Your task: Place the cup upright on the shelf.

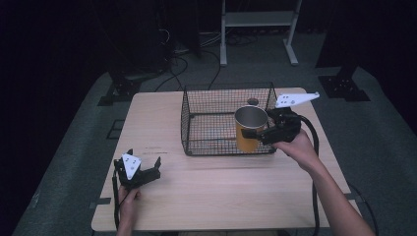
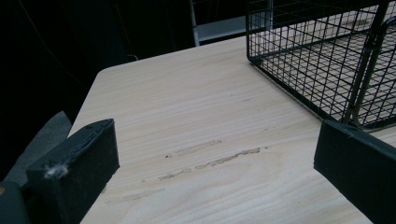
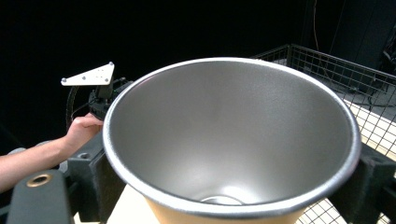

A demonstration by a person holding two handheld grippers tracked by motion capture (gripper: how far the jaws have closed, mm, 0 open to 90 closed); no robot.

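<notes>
From the high view, a pale wooden desk [image 1: 221, 196] carries a black wire basket [image 1: 196, 123] set toward its far edge, right of centre. The right tongs [image 1: 258, 133] are clamped on the sides of a metal cup [image 1: 251, 129] with a yellow outside and silvery inside, held upright at the basket's near right corner; whether it is inside the wire wall or just above it cannot be told from here. The left tongs [image 1: 142, 169] rest near the desk's near left corner, well apart from the basket, spread open with nothing between them. In the left gripper view, the two black jaws stand wide apart over bare wood, and the basket's [image 2: 322, 60] corner sits ahead toward the right. In the right gripper view, the cup [image 3: 229, 140] is seen from above its mouth, empty, gripped on both sides by the jaws, with basket [image 3: 355, 79] mesh behind and to the right; the left tongs [image 3: 100, 95] and the hand [image 3: 81, 130] holding them appear farther off. The step in hand seems to be carrying the cup at the basket. If it is going in, the next move calls for lowering it upright to the basket floor, clear of the wire rim, then releasing.
</notes>
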